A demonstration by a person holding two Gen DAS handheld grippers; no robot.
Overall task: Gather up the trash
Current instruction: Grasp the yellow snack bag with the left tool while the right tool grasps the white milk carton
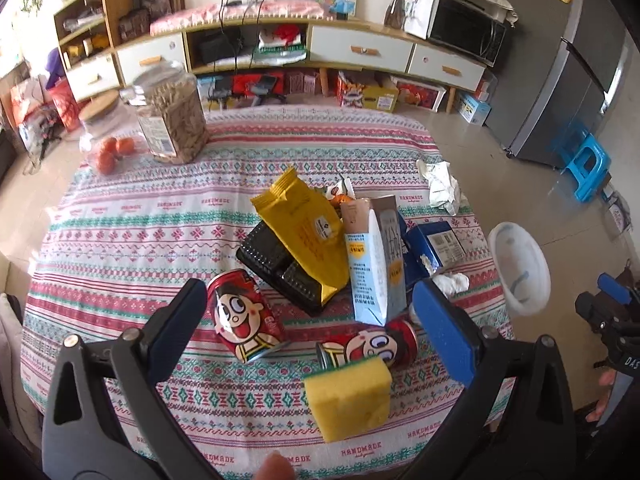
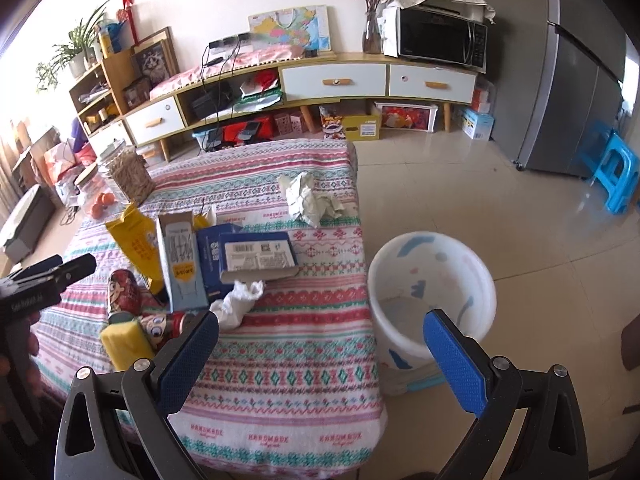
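Trash lies on the patterned tablecloth: two red cans, a yellow bag over a black tray, an upright milk carton, a blue box, a white tissue, crumpled paper and a yellow sponge. My left gripper is open above the cans. My right gripper is open over the table's right edge, beside the white bin on the floor. The carton, box and tissue show in the right wrist view.
Two glass jars stand at the table's far left. A TV cabinet with a microwave lines the back wall. A grey fridge and a blue stool stand at the right.
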